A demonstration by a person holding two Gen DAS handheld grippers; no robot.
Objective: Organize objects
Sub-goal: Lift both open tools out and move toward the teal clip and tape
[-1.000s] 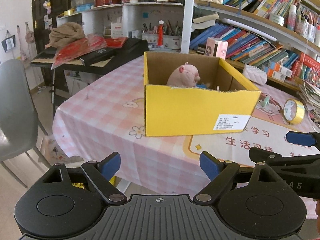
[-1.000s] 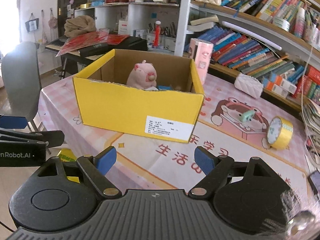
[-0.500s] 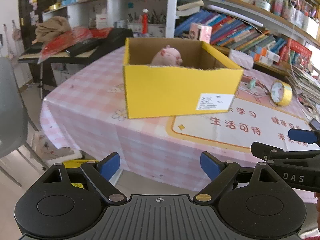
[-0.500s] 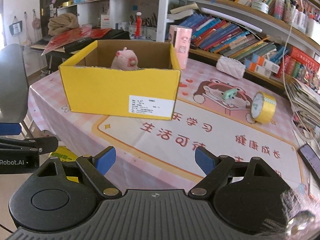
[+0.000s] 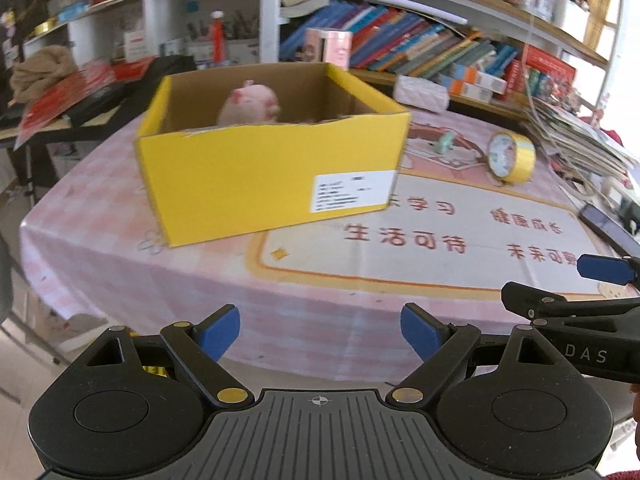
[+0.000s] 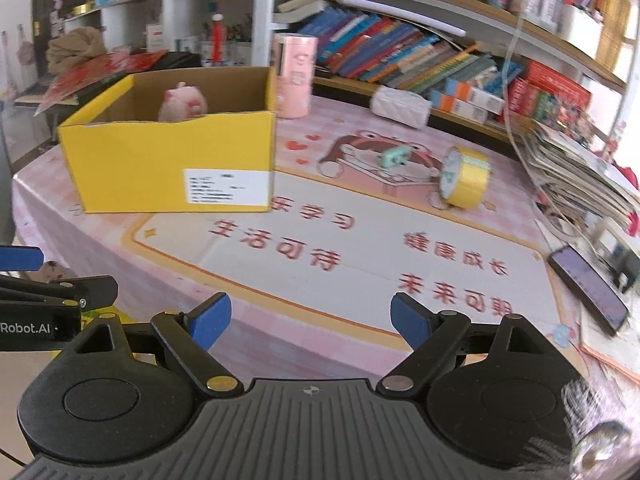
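A yellow cardboard box [image 5: 276, 176] [image 6: 172, 164] stands open on the pink table, with a pink plush pig [image 5: 250, 102] [image 6: 182, 100] inside. A yellow tape roll [image 5: 512, 156] [image 6: 464, 180] and a small green clip [image 5: 445, 142] [image 6: 394, 157] lie on the table to the box's right. My left gripper [image 5: 320, 330] is open and empty at the table's near edge. My right gripper [image 6: 306, 320] is open and empty beside it, also short of the objects.
A pink cylinder [image 6: 295, 76] and a white pouch [image 6: 400, 106] stand behind the box. A phone [image 6: 586, 288] and a stack of papers [image 6: 580, 176] lie at the right edge. Bookshelves [image 5: 420, 48] run along the back. A grey chair stands far left.
Both grippers have swung to the right and pulled back a little, so the box now sits further left in view and the tape, clip and phone have come into sight.
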